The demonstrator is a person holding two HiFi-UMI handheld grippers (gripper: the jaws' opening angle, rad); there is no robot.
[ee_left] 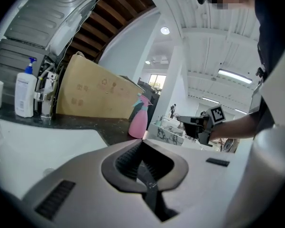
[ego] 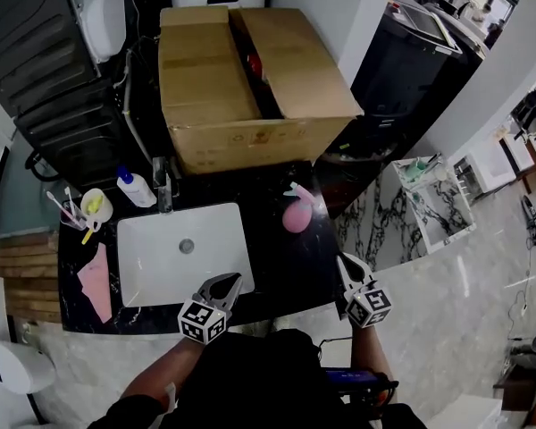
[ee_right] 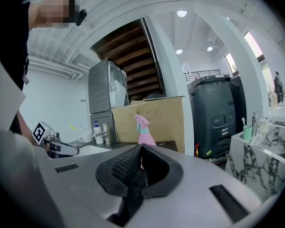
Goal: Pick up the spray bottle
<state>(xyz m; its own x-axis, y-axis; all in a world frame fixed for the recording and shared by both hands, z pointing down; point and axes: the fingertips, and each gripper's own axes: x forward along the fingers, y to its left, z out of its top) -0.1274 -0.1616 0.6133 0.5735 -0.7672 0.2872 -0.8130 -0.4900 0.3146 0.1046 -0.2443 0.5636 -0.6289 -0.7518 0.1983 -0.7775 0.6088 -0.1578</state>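
Left end of counter [ego: 277, 262]: cup [ego: 96, 206] with toothbrushes, pink cloth [ego: 96, 280] lying flat, soap bottle [ego: 136, 188] just beside faucet [ego: 163, 186]. White sink [ego: 161, 257] next. Left gripper [ego: 228, 286] sits over the sink's near right corner, jaws clenched, nothing between them. Cardboard box [ego: 250, 88] sits at the back of the counter, top flaps ajar. Spray bottle [ego: 296, 211], pink, stands upright on the dark counter right of the sink, in front of the box, untouched. Right gripper [ego: 348, 266] is at the counter's near right edge, jaws pressed together, empty, apart from the bottle.
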